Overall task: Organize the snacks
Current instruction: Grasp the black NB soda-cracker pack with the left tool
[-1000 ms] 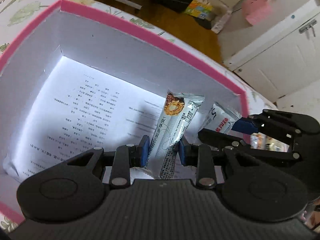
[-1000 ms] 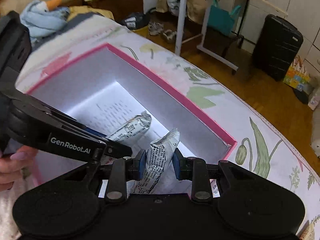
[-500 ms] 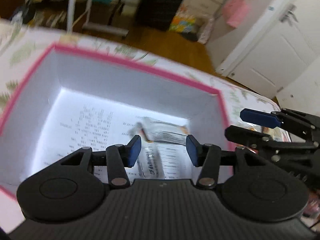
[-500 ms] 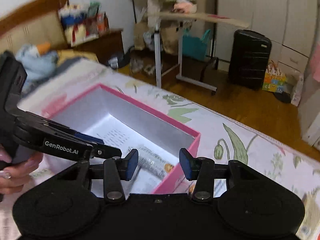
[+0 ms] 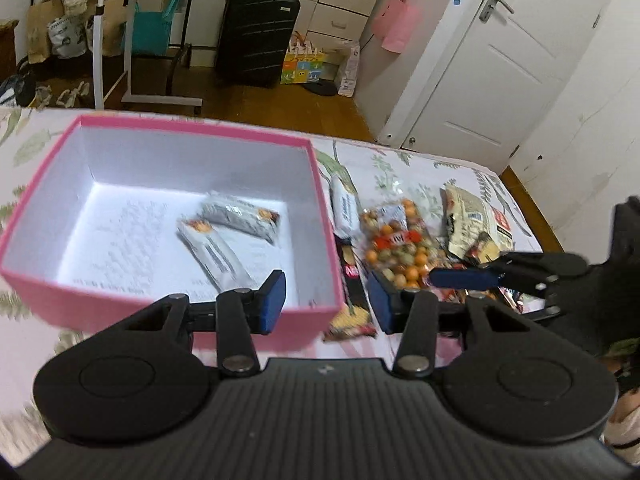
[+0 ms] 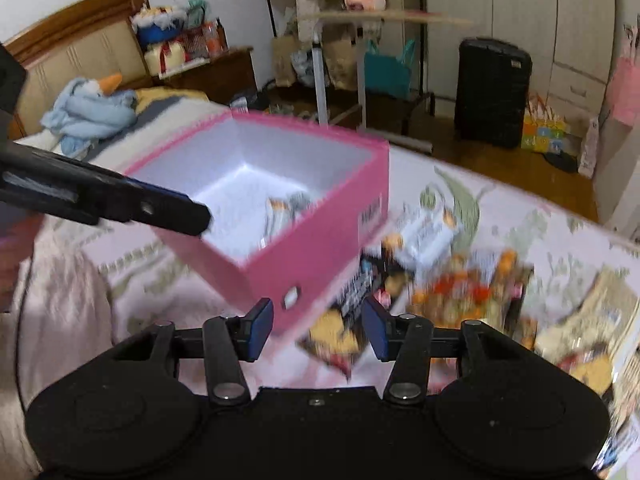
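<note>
Two silver snack bars (image 5: 228, 232) lie flat on the printed paper floor of the pink box (image 5: 192, 130), toward its right wall, one partly across the other. The remaining snacks sit outside on the flowered bed cover (image 5: 404, 168), just beside that wall: a white bar (image 5: 346, 208) touching the box side, a clear bag of orange and green balls (image 5: 396, 248), a crumpled tan packet (image 5: 472, 220) further right, and a dark packet (image 6: 340, 320) at the box's near corner. The left tool (image 5: 326, 300) hangs over the box's near right corner with its fingers apart and nothing between them; the right tool (image 6: 318, 320) is likewise spread and empty, above the dark packet. The two tools are close together, so I judge a collision likely if both reach for the same pile. The heap overlaps, so a pinch could catch two wrappers or only a loose film edge, which would slip. The bag of balls looks slack and may sag or spill. The soft bed gives under pressure, and a nudge at the box wall could shift or tip it.
</note>
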Tool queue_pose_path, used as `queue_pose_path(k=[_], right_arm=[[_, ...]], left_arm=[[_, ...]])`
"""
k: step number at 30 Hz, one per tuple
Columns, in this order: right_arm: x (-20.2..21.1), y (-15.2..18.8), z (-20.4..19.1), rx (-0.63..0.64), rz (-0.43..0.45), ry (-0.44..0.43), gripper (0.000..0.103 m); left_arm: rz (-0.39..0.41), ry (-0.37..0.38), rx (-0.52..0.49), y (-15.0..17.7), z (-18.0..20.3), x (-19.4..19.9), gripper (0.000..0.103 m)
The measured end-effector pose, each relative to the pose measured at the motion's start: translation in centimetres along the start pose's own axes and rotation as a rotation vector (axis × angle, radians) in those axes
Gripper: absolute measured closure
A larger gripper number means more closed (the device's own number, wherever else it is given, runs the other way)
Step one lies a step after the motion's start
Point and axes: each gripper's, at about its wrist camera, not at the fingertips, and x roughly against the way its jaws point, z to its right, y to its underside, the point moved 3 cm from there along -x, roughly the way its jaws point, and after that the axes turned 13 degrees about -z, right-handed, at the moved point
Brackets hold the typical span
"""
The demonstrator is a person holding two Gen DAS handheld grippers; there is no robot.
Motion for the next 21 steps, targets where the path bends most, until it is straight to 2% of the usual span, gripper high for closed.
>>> queue_pose_path(k=[5, 7, 10, 13, 21], right_arm=[[-2.1, 2.1, 0.2, 0.022, -0.033, 0.026, 0.044], [-2.9, 2.6, 0.1, 0.045, -0.033, 0.034, 0.036], [-4.2, 3.3, 0.4, 0.050, -0.034, 0.042, 0.036], [-5.5, 4.0, 0.9, 0.021, -0.038, 0.002, 0.036], [-7.9, 4.2, 1.3, 0.029, -0.003, -0.026, 0.036]], left_arm=[[-0.061, 0.034, 0.023, 2.4, 1.2, -2.4, 0.064], [-0.092, 0.052, 0.045, 2.9, 1.3, -3.9, 0.064], [-0.116, 0.025, 0.058, 3.8, 1.9, -6.2, 0.065], [-0.127, 0.014, 0.056, 4.5, 2.3, -8.2, 0.066], [-0.105, -0.055, 0.089, 4.0, 2.3, -12.4, 0.066]])
